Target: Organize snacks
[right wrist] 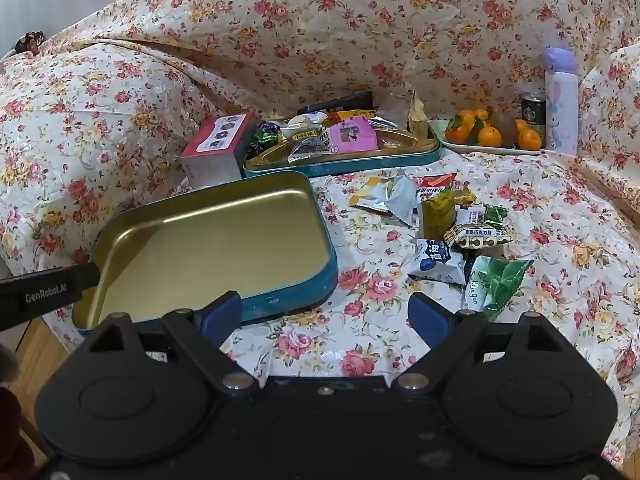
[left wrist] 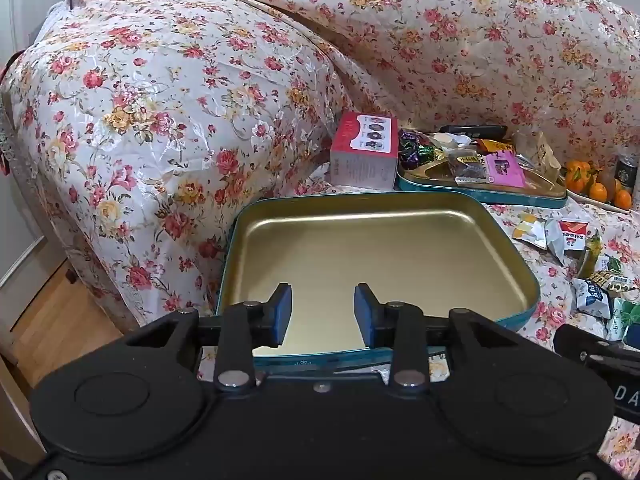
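Item: loose snack packets [right wrist: 448,232], a small heap on the flower-print cover [right wrist: 360,288], right of the empty blue tin [right wrist: 216,236] and in front of the filled tin [right wrist: 340,148].

Handling, as I judge it: light, soft, crinkly film pouches that will slide on the glossy cover and on each other. Contents look like biscuits or sweets, so I take a crushing squeeze to be a risk. I would pinch each by a crimped end seam or across a flat edge, not across the puffed middle.

Nearest candidates: the green packet [right wrist: 496,284], just ahead of my right hand-held gripper [right wrist: 324,316], and the white-and-blue packet [right wrist: 436,260] beside it.

Receiving container: the empty blue tin, stiff metal with a raised rim and a smooth gold floor; packets dropped in should stay put.

Right hand-held gripper: jaws fully apart, nothing between them, over bare cover.

Left hand-held gripper [left wrist: 323,314]: jaws partly apart, hovering over the empty tin's [left wrist: 376,256] near rim, gripping nothing that I can see.

Also present: plate of oranges [right wrist: 488,136], red box [right wrist: 216,148], purple bottle [right wrist: 560,100].
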`<state>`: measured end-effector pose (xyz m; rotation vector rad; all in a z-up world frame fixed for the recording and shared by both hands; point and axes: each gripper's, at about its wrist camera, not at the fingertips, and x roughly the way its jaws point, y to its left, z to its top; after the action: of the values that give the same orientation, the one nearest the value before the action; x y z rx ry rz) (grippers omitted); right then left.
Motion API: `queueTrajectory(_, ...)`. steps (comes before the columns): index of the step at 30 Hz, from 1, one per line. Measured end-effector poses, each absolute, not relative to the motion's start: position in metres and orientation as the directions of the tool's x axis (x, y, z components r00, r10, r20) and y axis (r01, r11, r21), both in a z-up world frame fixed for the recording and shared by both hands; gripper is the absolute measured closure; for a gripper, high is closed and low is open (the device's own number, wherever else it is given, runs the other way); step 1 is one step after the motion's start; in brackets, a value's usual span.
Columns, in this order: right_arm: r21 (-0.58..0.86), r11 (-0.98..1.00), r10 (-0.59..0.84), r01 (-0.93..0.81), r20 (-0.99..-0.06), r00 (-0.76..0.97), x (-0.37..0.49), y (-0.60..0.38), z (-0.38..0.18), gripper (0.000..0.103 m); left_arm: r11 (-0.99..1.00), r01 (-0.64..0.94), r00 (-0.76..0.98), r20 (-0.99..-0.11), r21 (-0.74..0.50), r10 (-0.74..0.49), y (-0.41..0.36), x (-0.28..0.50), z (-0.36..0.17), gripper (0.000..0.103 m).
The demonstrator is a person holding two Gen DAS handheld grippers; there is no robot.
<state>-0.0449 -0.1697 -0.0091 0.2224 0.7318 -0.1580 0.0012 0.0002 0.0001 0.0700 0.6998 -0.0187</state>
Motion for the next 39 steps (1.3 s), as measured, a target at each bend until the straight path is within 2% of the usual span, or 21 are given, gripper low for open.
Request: queueTrajectory(39, 0.171, 0.957, -0.052, 0.235, -0.695, 0.717, -0.0426, -0.1708, -0.0133, 0.008, 0.996, 0.062, 0.76, -0.65, 0.059, -0.008, 0.0007, 0.0022, -0.0042, 0.058)
